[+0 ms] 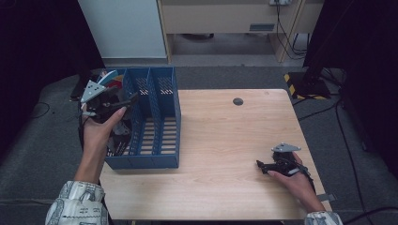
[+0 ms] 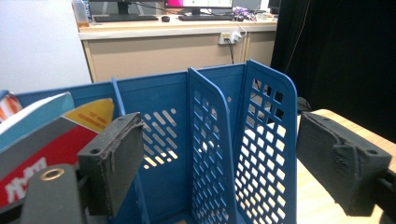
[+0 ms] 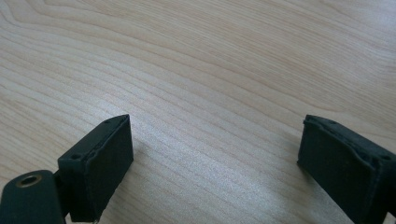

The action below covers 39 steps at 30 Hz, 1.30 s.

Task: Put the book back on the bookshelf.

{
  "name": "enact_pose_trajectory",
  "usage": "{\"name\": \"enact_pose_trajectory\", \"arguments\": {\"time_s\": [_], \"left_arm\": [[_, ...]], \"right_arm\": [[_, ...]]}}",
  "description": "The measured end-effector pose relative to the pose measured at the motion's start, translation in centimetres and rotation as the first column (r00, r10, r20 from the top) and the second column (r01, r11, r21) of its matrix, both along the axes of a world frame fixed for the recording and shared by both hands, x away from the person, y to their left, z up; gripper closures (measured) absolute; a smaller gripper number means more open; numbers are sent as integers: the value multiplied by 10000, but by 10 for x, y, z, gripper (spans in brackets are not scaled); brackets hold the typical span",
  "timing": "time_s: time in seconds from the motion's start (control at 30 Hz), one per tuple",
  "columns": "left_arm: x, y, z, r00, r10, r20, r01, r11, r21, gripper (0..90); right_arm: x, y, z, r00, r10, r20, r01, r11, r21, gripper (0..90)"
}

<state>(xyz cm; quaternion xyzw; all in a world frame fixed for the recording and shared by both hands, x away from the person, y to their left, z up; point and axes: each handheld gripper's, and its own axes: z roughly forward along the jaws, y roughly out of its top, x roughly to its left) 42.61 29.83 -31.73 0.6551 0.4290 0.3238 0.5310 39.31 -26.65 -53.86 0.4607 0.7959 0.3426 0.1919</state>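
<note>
High view first: we've got the left gripper [image 1: 126,102] up at the blue file rack [image 1: 165,159], which sits on the left end of the table [image 1: 225,140] with its three slots running away from us. The books [image 1: 111,78] stand in the leftmost slot, leaning against the back wall.

Left gripper view: our left jaws are spread wide, nothing between the pads. The books [image 2: 42,135] (red and yellow cover, pale blue one on top) lie just left of and behind the left pad [image 2: 116,163]. The first divider [image 2: 122,116] runs behind that same pad, and the middle divider [image 2: 210,149] sits in the gap between the jaws. So the claw is lined up on the empty slots, not on the books; they lie off to its left.

Key relation as we read it: the books' long axis runs front to back along the slot, spines tilted. Any grab means shifting left so the jaws straddle the stack across its thickness, clear of the divider. Risk is the left pad catching the divider wall.

Right gripper [image 1: 259,164] rests low over bare wood near the table's right edge, well apart from the rack. Right gripper view shows its jaws wide too, holding nothing. Left hand is clearly the nearer one for this.
</note>
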Motion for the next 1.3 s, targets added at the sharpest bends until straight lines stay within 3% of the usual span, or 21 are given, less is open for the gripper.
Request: {"name": "enact_pose_trajectory", "arguments": {"time_s": [0.37, 0.67, 1.0, 1.3], "left_arm": [[6, -18, -17, 9975, -486, -504, 486, 9988, -8, 89], [8, -37, -36, 9903, -895, -1061, 907, 9959, 65, 38], [7, -62, -55, 9808, -1358, -1398, 1395, 9901, 174, 38], [4, -93, -74, 9672, -1870, -1722, 1963, 9798, 383, 39]], "right_arm": [[0, 0, 0, 10000, 8, -6, -8, 10000, -5, 104], [0, 0, 0, 10000, -51, -28, 51, 10000, -41, 82], [0, -1, 0, 10000, -87, -41, 87, 9999, -74, 75], [0, -1, 0, 9999, -98, -45, 98, 9999, -82, 73]]}}
